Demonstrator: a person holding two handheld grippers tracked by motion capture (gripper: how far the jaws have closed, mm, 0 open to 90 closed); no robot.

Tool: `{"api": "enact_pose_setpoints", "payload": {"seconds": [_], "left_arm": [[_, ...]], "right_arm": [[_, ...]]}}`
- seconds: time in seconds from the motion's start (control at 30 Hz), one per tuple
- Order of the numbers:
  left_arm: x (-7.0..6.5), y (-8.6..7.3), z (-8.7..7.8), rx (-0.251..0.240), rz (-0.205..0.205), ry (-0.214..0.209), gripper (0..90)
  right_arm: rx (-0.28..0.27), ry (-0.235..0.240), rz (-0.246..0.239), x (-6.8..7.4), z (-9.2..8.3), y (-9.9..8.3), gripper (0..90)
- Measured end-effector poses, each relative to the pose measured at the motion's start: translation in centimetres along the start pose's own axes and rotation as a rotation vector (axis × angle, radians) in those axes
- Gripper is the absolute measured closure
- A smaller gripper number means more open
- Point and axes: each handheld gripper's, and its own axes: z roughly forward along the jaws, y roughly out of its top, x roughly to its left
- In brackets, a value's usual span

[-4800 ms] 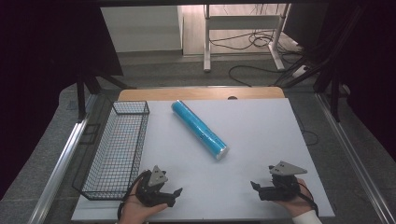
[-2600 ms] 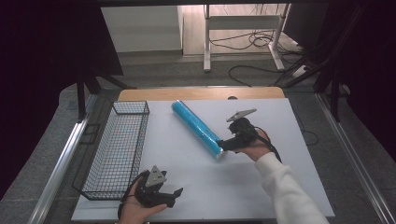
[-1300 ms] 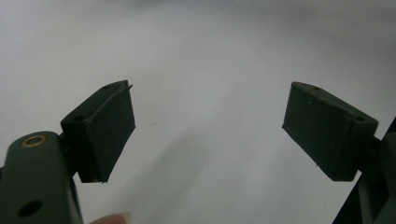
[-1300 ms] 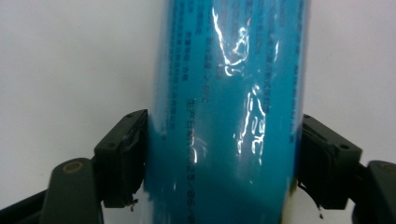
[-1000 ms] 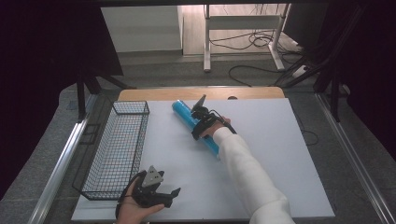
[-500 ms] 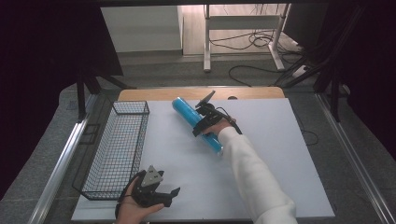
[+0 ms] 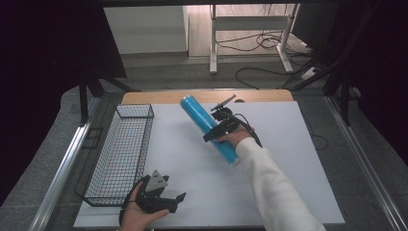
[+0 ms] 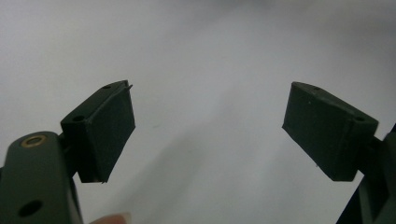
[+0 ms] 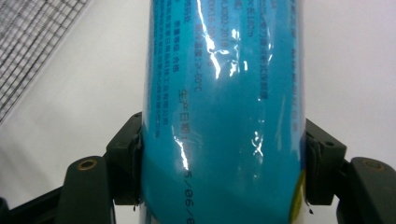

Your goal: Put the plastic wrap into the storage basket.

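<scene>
Now | 1 blue tube (image 7: 210, 129), clamped by right tongs (image 7: 222, 131) | left tongs (image 7: 169, 202) agape | 1 wire basket (image 7: 120, 154)

The worktop (image 7: 288, 192) is a white board, with a strip of pale wood (image 7: 159, 96) showing along its far edge. It stands on a grey, speckled floor (image 7: 337, 77). Metal rails (image 7: 57, 178) run along the floor on both sides of the worktop. Beyond the worktop's far edge stands a white metal frame (image 7: 250, 21), with black cables (image 7: 260, 45) looping on the lighter floor under and around it. Left of that frame is a pale wall panel (image 7: 144, 26). Dark curtains or screens (image 7: 43, 53) close off the room to the far left and far right of the worktop. Light falls brightest beyond the frame.
</scene>
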Motion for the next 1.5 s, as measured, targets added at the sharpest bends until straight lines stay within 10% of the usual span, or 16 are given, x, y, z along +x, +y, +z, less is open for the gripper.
{"api": "enact_pose_setpoints", "payload": {"seconds": [0.7, 0.93, 1.3, 1.5], "left_arm": [[0.4, 0.6, 0.1, -0.043, -0.085, -0.052, 16.0], [0.6, 2.1, -0.1, -0.136, -0.184, -0.18, 15.1], [1.6, 4.0, 0.8, -0.197, -0.286, -0.256, 13.5], [2.7, 5.2, 2.5, -0.232, -0.388, -0.404, 10.0]], "right_arm": [[-0.098, 0.066, -0.023, 1.4, -4.9, -7.4, 31.8], [-0.135, 0.084, -0.028, 2.0, -5.9, -9.6, 31.8], [-0.166, 0.104, -0.031, 2.7, -6.2, -11.9, 31.8], [-0.183, 0.118, -0.037, 3.2, -5.9, -12.7, 31.8]]}}
